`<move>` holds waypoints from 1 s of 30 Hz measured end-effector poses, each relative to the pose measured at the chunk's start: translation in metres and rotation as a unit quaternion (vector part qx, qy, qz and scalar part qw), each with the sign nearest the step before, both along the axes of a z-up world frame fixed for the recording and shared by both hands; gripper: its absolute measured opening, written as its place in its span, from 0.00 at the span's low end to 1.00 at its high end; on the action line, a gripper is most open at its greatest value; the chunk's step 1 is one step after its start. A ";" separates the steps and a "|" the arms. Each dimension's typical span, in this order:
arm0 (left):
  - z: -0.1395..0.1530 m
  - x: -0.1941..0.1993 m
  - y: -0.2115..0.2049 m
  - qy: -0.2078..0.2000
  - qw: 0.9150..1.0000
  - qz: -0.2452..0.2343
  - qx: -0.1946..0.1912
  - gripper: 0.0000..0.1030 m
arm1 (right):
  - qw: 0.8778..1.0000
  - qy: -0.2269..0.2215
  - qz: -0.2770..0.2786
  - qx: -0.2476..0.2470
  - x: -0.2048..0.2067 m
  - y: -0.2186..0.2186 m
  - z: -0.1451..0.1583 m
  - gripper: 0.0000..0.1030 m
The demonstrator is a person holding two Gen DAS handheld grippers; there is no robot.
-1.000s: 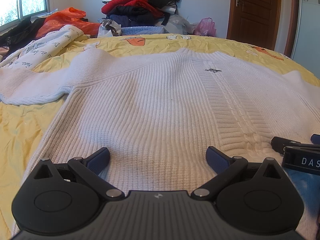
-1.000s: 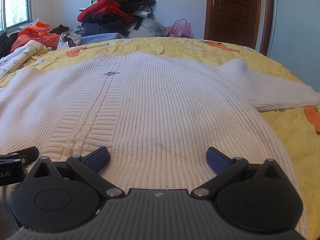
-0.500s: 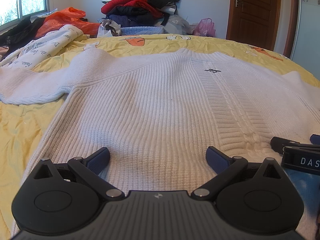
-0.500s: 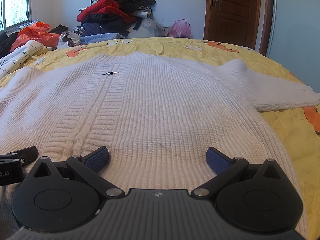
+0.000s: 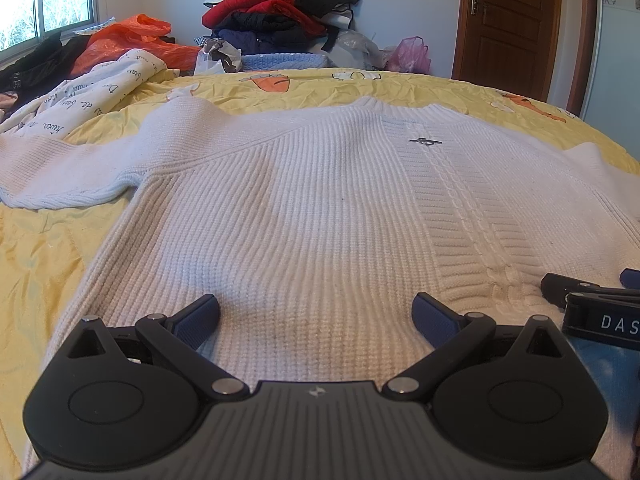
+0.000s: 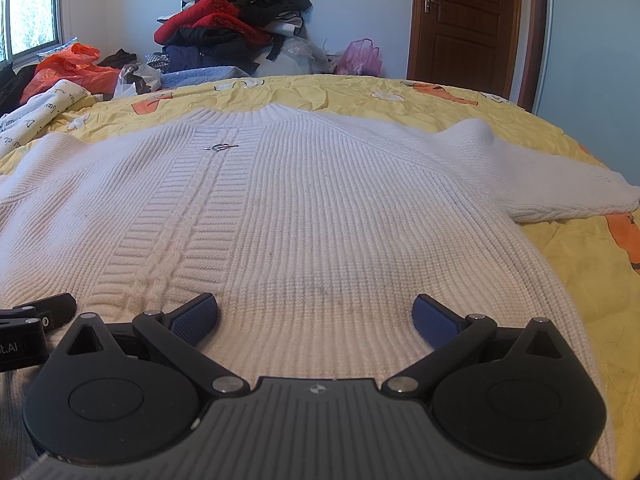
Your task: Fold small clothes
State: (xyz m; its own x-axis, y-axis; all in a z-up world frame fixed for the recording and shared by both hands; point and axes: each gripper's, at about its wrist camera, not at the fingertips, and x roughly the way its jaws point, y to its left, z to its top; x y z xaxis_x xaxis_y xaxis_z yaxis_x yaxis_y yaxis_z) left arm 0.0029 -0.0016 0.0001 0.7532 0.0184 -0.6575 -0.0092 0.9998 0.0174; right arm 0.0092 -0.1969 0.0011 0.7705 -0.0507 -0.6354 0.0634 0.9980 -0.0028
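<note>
We see white sweater (image 5: pixel 304 208) flat across yellow bedspread (image 5: pixel 36 256), low, passable above. Clothes pile (image 6: pixel 236 36) blocks far edge. Our left gripper (image 5: pixel 316 314) and right gripper (image 6: pixel 315 314) crowd side by side at hem.

White knit sweater (image 5: pixel 320 208) lay flat on yellow bed (image 5: pixel 36 264), left gripper (image 5: pixel 316 314) jaws spread wide over hem, right gripper (image 5: pixel 592 300) at right edge, clothes pile (image 5: pixel 280 12) behind.

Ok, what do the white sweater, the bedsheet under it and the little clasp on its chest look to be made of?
White sweater: chunky rib knit, matte, with a cable braid down the front; wool or acrylic, can't tell which. Yellow bedsheet: thin woven cloth, going by its fine creases and printed carrots. Clasp: looks like metal, silvery with a glint.
</note>
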 end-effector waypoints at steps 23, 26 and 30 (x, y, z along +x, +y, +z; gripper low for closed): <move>0.000 0.000 0.001 0.000 1.000 0.000 -0.001 1.00 | 1.000 0.000 0.000 0.000 0.000 0.000 0.000 1.00; 0.000 0.000 0.001 0.000 1.000 0.000 -0.001 1.00 | 1.000 0.000 0.000 0.000 0.000 -0.001 0.000 1.00; 0.000 0.000 0.001 0.000 1.000 0.000 -0.001 1.00 | 1.000 0.001 0.004 0.005 -0.001 -0.003 0.000 1.00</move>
State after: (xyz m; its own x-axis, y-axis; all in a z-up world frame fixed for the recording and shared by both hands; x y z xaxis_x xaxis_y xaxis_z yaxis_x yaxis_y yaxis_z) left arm 0.0025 -0.0007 0.0001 0.7537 0.0163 -0.6571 -0.0085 0.9999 0.0150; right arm 0.0083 -0.1996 0.0014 0.7692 -0.0387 -0.6378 0.0558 0.9984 0.0067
